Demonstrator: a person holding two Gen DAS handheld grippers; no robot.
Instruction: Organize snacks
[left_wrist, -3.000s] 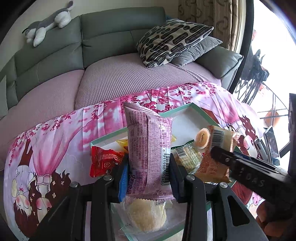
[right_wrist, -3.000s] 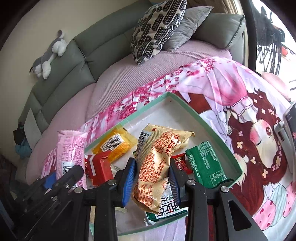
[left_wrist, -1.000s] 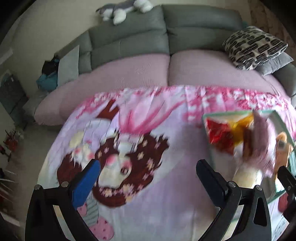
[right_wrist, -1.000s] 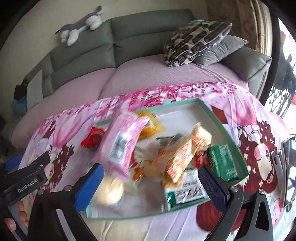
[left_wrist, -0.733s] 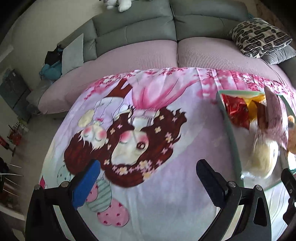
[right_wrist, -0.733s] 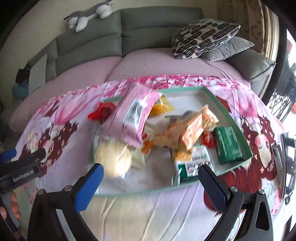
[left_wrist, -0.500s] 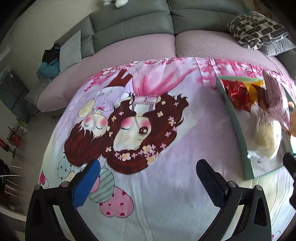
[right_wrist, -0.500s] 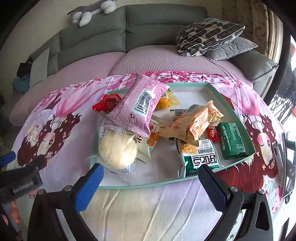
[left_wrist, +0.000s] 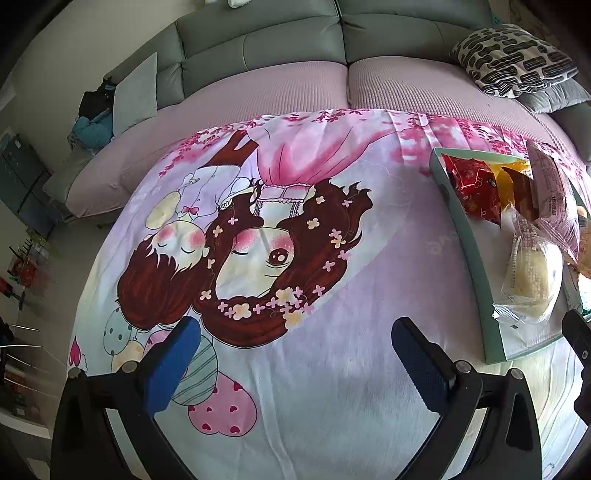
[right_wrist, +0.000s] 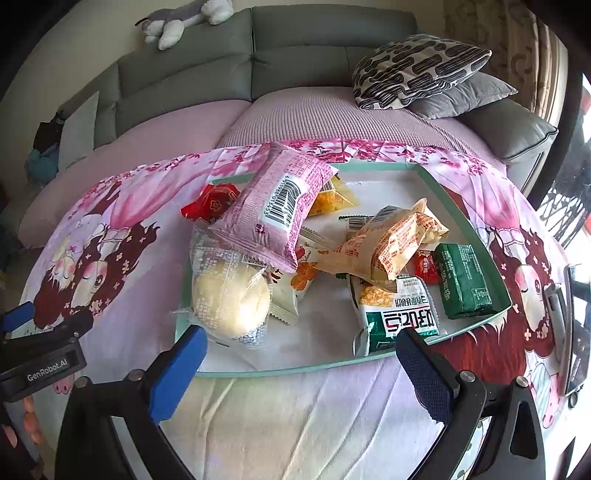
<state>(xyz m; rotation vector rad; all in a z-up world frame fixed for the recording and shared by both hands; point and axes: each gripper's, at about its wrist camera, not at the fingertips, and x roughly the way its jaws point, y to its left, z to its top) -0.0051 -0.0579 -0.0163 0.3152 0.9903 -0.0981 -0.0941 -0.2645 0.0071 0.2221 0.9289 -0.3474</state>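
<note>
A green-rimmed tray (right_wrist: 476, 232) on the cartoon-print cloth holds several snacks: a pink packet (right_wrist: 277, 208) lying over a wrapped bun (right_wrist: 231, 299), an orange-tan packet (right_wrist: 395, 243), a green packet (right_wrist: 463, 280), a green-white packet (right_wrist: 400, 314) and a red packet (right_wrist: 212, 205). My right gripper (right_wrist: 295, 362) is open and empty, just in front of the tray's near rim. My left gripper (left_wrist: 295, 354) is open and empty over bare cloth, left of the tray (left_wrist: 458, 229); it also shows in the right wrist view (right_wrist: 22, 321).
A grey-green sofa (right_wrist: 295, 62) with pink seat covers curves behind the table. A patterned pillow (right_wrist: 417, 70) and a plush toy (right_wrist: 184, 20) lie on it. A phone-like device (right_wrist: 576, 325) lies at the cloth's right edge.
Both grippers have let go of their packets, which now lie in the tray, and opened wide. Both have pulled back; the left one swung left over bare cloth.
</note>
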